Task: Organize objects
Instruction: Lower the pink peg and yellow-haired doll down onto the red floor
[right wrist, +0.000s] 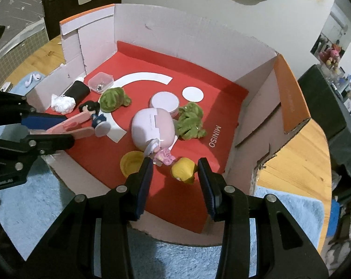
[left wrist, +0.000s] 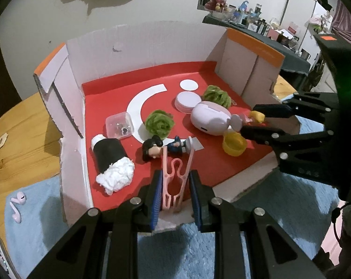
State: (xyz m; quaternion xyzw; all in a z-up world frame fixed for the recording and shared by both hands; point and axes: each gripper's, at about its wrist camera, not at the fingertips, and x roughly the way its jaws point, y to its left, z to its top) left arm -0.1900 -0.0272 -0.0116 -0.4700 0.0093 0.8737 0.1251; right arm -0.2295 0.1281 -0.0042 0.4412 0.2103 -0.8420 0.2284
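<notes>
A cardboard box (left wrist: pixel 138 44) with a red floor holds the objects. My left gripper (left wrist: pixel 175 181) is open at the box's near edge, with a pink plastic clip (left wrist: pixel 175 176) lying loose between its fingers. The clip also shows in the right wrist view (right wrist: pixel 70 125). My right gripper (right wrist: pixel 175 169) is open at the box's other edge, around a small yellow-haired doll (right wrist: pixel 183 171) in pink that lies on the red floor. In the left wrist view the right gripper (left wrist: pixel 257 121) is at the doll (left wrist: pixel 255 117).
In the box lie a dark-haired figurine (left wrist: pixel 156 148), a black-and-white roll (left wrist: pixel 110 160), a clear small case (left wrist: pixel 118 125), two green plush pieces (left wrist: pixel 159 123), a lilac case (left wrist: pixel 210 118), a white round lid (left wrist: pixel 187 101) and a yellow cap (left wrist: pixel 234 143). Pink earbuds (left wrist: pixel 17 207) lie on a blue mat.
</notes>
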